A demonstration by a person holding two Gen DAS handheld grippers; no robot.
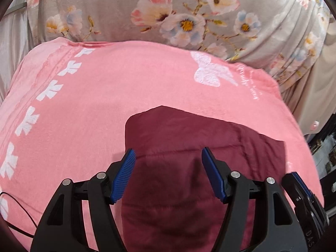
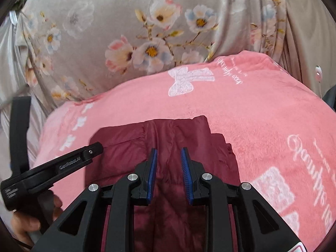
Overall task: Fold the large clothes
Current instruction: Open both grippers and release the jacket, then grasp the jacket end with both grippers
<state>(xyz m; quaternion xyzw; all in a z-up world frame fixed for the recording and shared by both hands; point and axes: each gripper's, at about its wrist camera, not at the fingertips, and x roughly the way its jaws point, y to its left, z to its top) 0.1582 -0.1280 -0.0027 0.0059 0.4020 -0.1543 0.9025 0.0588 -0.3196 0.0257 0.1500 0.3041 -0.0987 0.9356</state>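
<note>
A dark maroon quilted garment [image 1: 189, 147] lies folded into a compact rectangle on a pink blanket [image 1: 105, 105]; it also shows in the right wrist view [image 2: 168, 132]. My left gripper [image 1: 168, 155] is wide open and empty, hovering just above the garment's near half. My right gripper [image 2: 169, 153] is partly open and empty, above the garment's middle. The left gripper's body [image 2: 63, 163] shows in the right wrist view at the garment's left edge. The right gripper's side [image 1: 302, 193] shows at the right of the left wrist view.
The pink blanket [image 2: 252, 115] with white bow prints covers the surface. Behind it hangs grey floral fabric [image 1: 189, 10], also in the right wrist view [image 2: 126, 31]. A black cable [image 1: 19, 205] lies at the left. A black strap [image 2: 20, 126] hangs at the left.
</note>
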